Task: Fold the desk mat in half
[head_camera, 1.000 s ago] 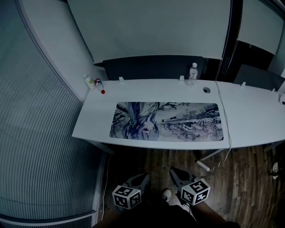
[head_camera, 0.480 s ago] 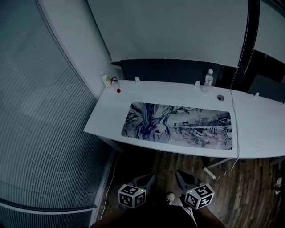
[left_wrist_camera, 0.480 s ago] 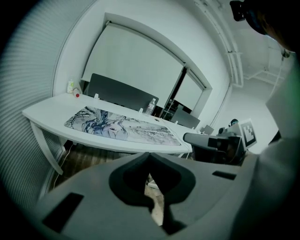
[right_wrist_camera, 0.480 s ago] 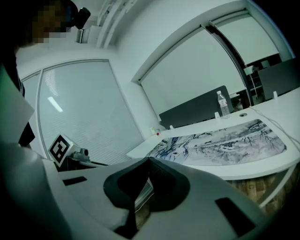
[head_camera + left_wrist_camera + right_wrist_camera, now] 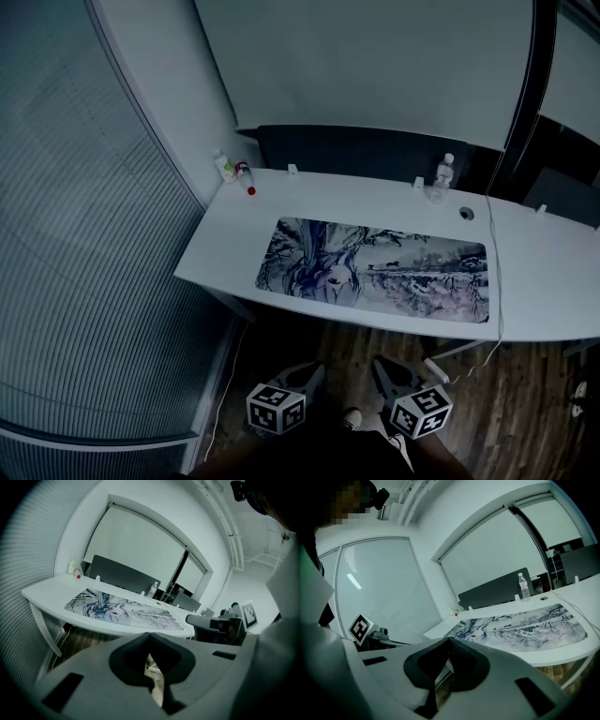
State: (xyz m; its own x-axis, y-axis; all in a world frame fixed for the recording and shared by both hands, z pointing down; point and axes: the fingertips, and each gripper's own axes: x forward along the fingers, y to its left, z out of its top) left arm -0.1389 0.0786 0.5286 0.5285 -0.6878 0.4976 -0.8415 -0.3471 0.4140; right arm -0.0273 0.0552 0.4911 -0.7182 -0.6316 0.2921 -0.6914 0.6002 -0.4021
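Observation:
The desk mat (image 5: 375,275), long and printed with a blue-grey drawing, lies flat and unfolded on the white desk (image 5: 234,246). It also shows in the left gripper view as the mat (image 5: 124,611) and in the right gripper view as the mat (image 5: 520,627). Both grippers hang low in front of the desk, well short of its near edge and above the wooden floor. My left gripper (image 5: 307,373) (image 5: 149,637) is shut with nothing in it. My right gripper (image 5: 381,367) (image 5: 449,641) has its jaws together and holds nothing.
A water bottle (image 5: 443,172) stands at the desk's back, and small bottles (image 5: 230,169) sit at its far left corner. A white cable (image 5: 495,281) runs over the desk's right part down to a power strip (image 5: 436,368) on the floor. A blind-covered wall (image 5: 84,281) stands at the left.
The head view has swung a little, so the desk and mat sit further right in the picture. Both grippers stay low and shut, away from the desk.

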